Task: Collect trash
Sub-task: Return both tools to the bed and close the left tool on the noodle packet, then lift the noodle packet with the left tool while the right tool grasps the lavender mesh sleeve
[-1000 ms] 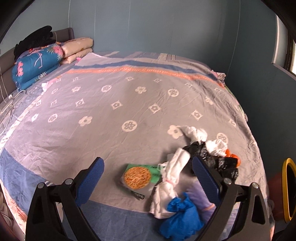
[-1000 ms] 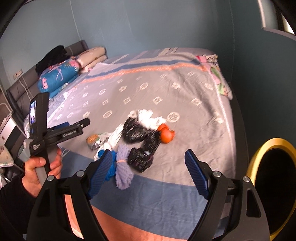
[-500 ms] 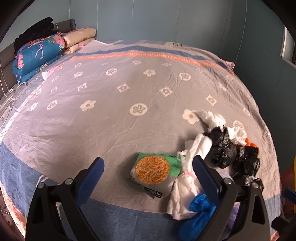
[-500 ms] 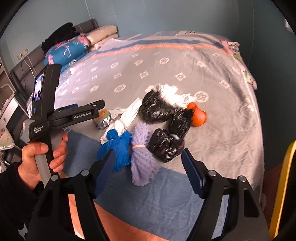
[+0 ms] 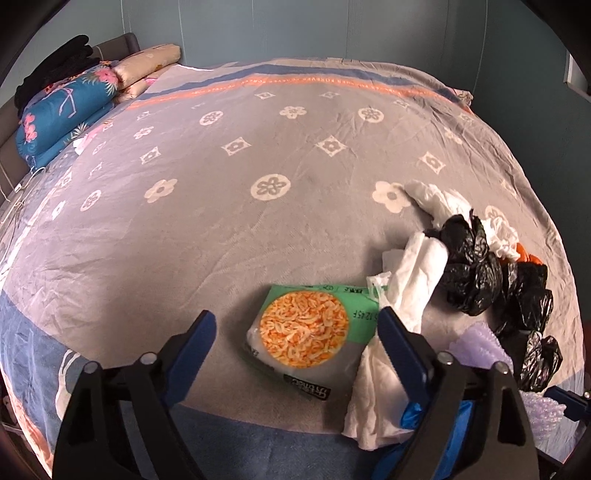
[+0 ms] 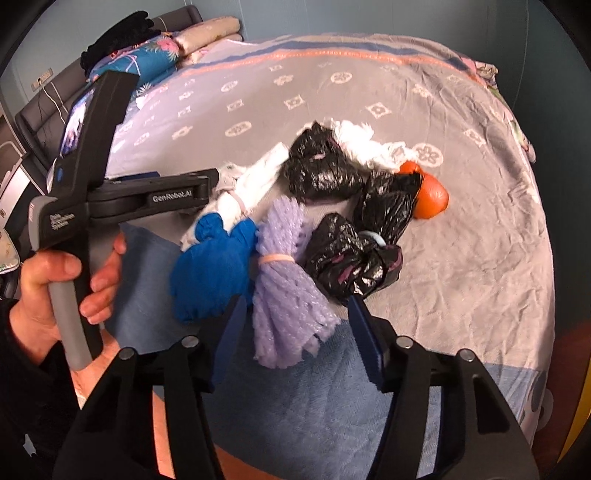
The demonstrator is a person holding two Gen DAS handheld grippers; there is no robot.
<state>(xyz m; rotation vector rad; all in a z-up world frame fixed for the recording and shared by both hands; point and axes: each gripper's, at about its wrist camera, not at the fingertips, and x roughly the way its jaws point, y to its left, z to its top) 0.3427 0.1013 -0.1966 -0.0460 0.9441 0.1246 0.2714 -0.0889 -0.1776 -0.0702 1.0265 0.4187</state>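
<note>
Right wrist view: right gripper (image 6: 295, 325) has closed in on purple bundle (image 6: 284, 288).

Teal walls (image 5: 295, 26); bed (image 5: 221, 221), grey patterned bedspread; folded quilts (image 5: 62, 110) at headboard.

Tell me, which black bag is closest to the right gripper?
The crumpled black bag lying just right of the purple bundle. It sits nearest the right gripper; the other two black bags lie farther up the bed.
</note>
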